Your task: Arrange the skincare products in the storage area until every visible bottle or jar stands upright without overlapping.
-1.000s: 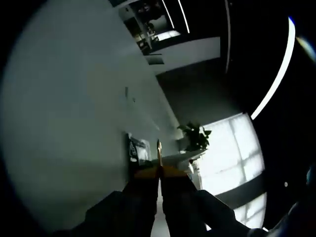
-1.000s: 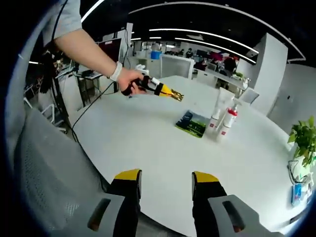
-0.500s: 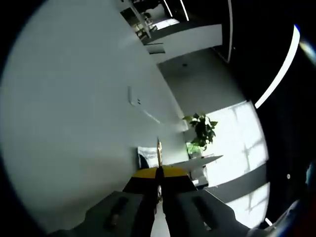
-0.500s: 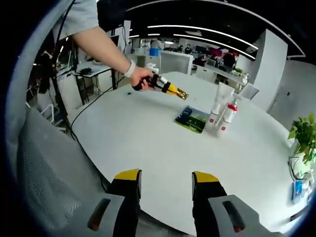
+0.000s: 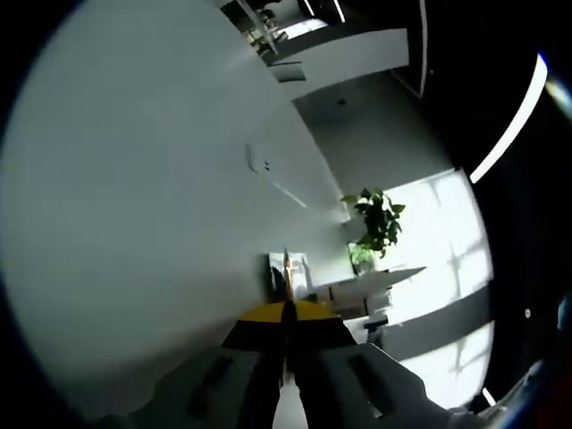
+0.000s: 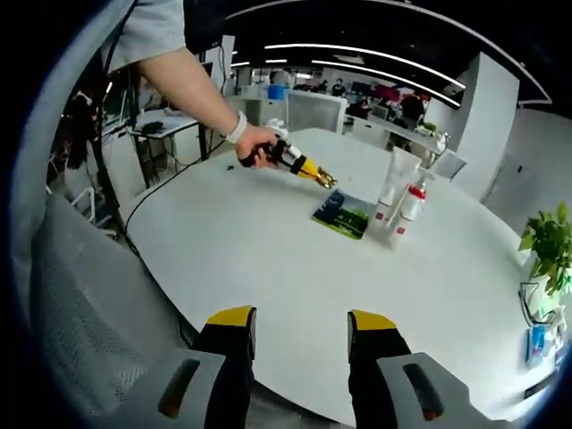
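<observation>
In the right gripper view, a tall white tube and a white bottle with a red band stand upright side by side on the round white table. Just left of them lies a flat dark green pad. A person's hand holds my left gripper just above the pad's near left corner, jaws together and nothing in them. My right gripper hangs open over the table's near edge, far from the products. In the left gripper view the left gripper is shut, seen against the white tabletop.
A potted plant stands beyond the table at the right and appears as the plant in the left gripper view. A grey chair back is at the near left. Desks and a cable lie behind the person's arm.
The left gripper has moved right and closer to the green pad and the bottles, and its view has swung with it. The right gripper has stayed open in place.
</observation>
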Motion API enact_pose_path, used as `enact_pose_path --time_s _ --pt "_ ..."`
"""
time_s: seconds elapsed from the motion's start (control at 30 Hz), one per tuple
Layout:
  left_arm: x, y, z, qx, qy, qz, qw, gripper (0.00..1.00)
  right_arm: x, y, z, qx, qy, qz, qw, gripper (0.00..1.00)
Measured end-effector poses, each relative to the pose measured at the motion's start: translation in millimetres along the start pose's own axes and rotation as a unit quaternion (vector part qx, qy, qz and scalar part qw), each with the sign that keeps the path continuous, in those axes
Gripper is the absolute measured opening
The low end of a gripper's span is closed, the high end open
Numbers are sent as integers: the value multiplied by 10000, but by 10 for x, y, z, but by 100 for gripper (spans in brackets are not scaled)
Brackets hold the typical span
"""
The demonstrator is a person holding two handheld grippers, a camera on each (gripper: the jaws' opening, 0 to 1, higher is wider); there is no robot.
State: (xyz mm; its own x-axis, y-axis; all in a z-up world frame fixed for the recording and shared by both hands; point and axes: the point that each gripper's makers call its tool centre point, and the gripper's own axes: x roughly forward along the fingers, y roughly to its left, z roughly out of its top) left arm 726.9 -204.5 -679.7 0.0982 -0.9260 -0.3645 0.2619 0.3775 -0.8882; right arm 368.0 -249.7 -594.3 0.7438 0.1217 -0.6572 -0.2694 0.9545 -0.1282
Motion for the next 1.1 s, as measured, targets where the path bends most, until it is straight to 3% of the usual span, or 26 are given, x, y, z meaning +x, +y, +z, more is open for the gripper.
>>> enact_pose_path --time_s 0.17,0.23,0.27,0.43,0.67,0.9,1.1 --pt "23 178 41 32 5 402 9992 0 -1 -5 -2 -1 5 -9 10000 37" --pt "22 204 44 -30 29 413 9991 0 -1 -9 -3 -2 5 -20 10000 37" --pt "2 278 55 84 17 621 9980 0 -3 -13 -2 -1 4 -31 10000 37" --pt "-11 334 56 155 121 693 9974 0 -7 -16 0 -12 -2 -45 10000 37" --pt "-17 547 139 317 284 1080 9932 2 -8 -2 -1 -18 -1 -10 10000 35" --pt "-42 548 148 576 425 1328 9886 3 -10 1 3 -54 -2 -15 10000 36" --pt "-47 564 219 717 498 1594 9834 9 -15 -3 8 -81 -16 -34 10000 35"
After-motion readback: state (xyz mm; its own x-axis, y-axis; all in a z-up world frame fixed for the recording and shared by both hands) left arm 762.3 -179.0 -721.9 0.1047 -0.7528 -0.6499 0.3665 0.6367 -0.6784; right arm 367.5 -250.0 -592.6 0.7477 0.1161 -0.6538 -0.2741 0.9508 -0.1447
